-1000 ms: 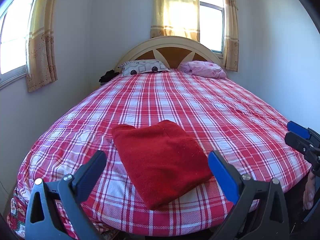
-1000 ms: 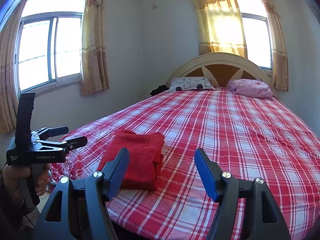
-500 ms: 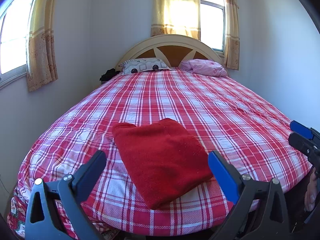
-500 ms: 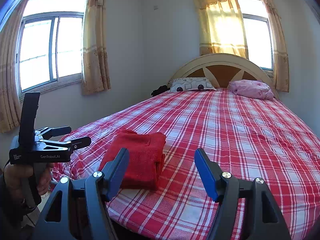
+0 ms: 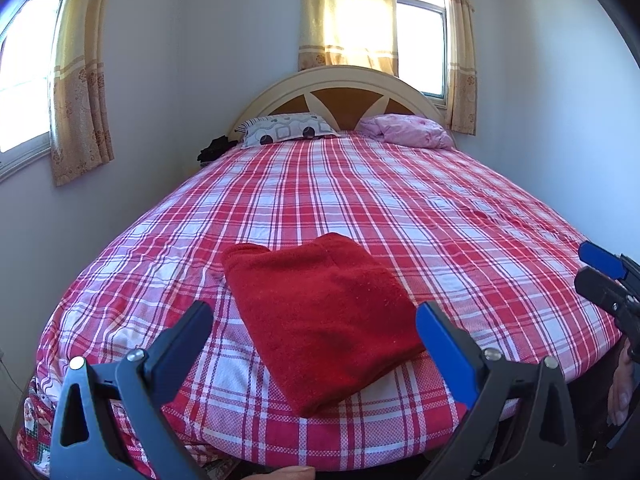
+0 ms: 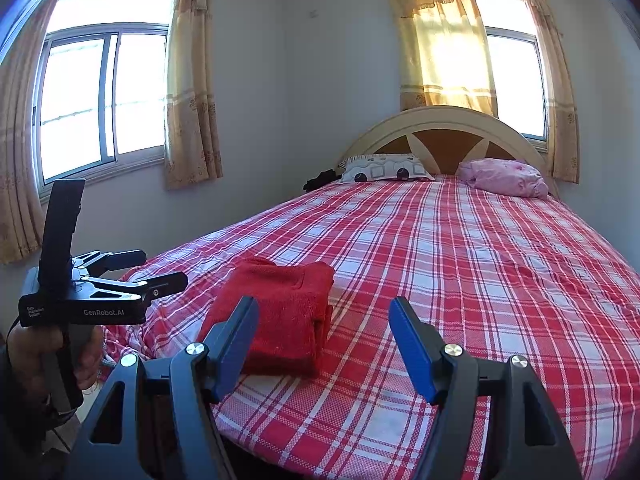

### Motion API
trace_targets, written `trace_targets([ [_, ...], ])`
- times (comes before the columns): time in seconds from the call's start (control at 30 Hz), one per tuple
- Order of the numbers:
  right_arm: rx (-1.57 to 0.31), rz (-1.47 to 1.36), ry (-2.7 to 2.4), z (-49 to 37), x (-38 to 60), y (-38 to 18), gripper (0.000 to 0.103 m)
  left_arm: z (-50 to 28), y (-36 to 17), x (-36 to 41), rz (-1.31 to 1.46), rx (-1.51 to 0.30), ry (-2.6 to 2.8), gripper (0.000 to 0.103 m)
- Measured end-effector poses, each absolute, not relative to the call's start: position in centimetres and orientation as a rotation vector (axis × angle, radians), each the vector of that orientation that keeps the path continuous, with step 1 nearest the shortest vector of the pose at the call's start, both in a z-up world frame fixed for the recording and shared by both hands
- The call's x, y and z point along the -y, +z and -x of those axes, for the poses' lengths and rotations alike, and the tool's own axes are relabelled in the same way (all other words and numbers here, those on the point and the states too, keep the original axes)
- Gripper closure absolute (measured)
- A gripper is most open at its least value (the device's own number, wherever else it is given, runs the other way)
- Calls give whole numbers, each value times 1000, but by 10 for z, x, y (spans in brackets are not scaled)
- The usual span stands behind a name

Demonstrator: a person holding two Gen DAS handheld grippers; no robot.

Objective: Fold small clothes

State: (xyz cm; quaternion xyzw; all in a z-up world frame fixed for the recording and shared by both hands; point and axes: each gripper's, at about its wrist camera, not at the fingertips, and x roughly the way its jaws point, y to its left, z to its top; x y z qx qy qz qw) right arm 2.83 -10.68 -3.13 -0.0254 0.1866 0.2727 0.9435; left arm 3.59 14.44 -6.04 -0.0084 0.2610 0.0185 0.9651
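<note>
A red fleecy garment (image 5: 320, 320) lies folded in a flat rectangle on the red plaid bedspread (image 5: 400, 208), near the bed's foot edge. My left gripper (image 5: 314, 310) hovers just short of that edge, open, its fingers framing the garment without touching it. The right wrist view shows the same garment (image 6: 280, 308) left of centre, ahead of my open right gripper (image 6: 323, 304), which holds nothing. The left gripper (image 6: 160, 268) shows there at the left, held by a hand (image 6: 40, 352). My right gripper (image 5: 590, 270) peeks in at the left wrist view's right edge.
At the head of the bed lie a patterned pillow (image 5: 286, 130) and a pink bundle (image 5: 408, 132) against the arched headboard (image 5: 340, 80). A dark item (image 5: 216, 148) sits beside the bed by the left wall. Curtained windows (image 6: 100, 96) line the walls.
</note>
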Motion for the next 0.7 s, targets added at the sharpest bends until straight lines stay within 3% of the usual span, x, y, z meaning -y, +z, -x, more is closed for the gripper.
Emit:
trace_targets([
  [0.7,-396,56,560,-27,98,-38,35,-37,-65,-141,-26,-508,74,0],
])
